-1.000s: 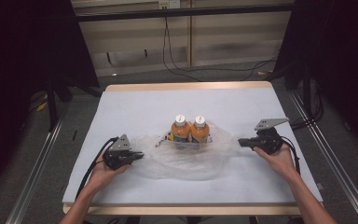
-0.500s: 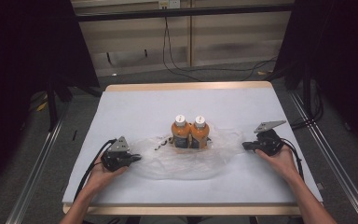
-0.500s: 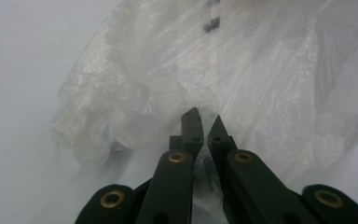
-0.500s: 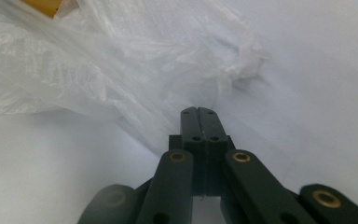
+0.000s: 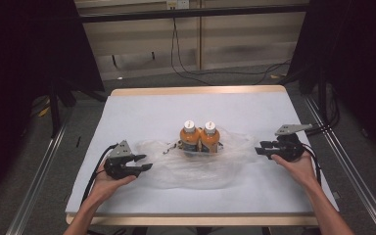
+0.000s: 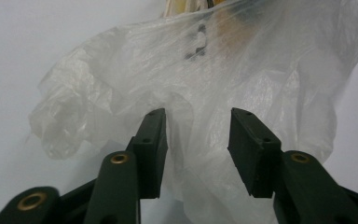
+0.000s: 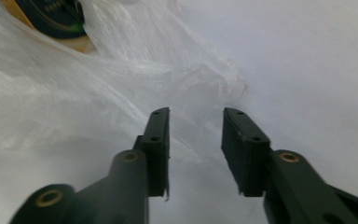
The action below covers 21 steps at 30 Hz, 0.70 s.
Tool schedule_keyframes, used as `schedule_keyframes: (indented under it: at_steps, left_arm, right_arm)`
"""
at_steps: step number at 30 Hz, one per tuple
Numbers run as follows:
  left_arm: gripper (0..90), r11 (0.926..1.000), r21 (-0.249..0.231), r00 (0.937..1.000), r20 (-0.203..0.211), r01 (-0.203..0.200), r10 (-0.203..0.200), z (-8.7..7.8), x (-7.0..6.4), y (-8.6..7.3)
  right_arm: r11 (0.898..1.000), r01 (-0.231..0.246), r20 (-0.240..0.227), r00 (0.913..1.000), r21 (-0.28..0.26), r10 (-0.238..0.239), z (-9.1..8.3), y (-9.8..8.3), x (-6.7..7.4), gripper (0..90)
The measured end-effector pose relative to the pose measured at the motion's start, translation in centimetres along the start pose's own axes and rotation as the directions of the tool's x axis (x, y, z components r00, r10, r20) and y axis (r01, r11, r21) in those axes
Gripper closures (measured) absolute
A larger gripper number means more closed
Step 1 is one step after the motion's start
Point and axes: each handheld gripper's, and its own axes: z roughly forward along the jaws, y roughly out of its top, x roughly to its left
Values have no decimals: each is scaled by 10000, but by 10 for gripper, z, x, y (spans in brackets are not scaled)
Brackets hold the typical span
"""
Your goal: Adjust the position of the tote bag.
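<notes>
Both tools' jaws just opened, left tool [image 5: 144,163] and right tool [image 5: 260,148] parted at clear plastic bag [image 5: 196,169] edges, gripping nothing, two orange bottles [image 5: 199,137] mid-desk [image 5: 142,112] on the bag.

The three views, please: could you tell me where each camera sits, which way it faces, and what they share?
High view: above the person's side of the table, looking forward and down on two orange bottles in a clear plastic bag; both forearms, left gripper, right gripper.
Left gripper view: rides the left gripper, jaws apart, facing the bag.
Right gripper view: rides the right gripper, jaws apart at the bag's edge.
Shared: the bag; both jaws have just been opening.
</notes>
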Motion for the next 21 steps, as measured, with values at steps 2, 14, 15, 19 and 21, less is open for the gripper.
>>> schedule_keyframes:
  at_steps: [2,14,15,19,21]
  left_arm:
    - [503,9998,-211,9999,-83,70,-72,-6,1,1]
    - [557,9871,-1549,9989,-140,410,-436,-26,8,23]
    - [593,9871,-1549,9989,-140,410,-436,-26,8,23]
    - [685,9870,-1608,10000,63,19,-9,-13,5,42]
    - [722,9863,-1647,9997,229,-77,116,-5,2,53]
  right_arm:
    - [9998,36,126,9999,-189,-33,-5,4,2,539]
    - [9924,56,91,9999,-1231,-45,-26,24,9,477]
    - [9924,56,91,9999,-1231,-45,-26,24,9,477]
    - [9926,426,-601,9970,-1133,-496,-13,36,23,660]
    - [9929,629,-818,9941,-1008,-713,-5,42,29,710]
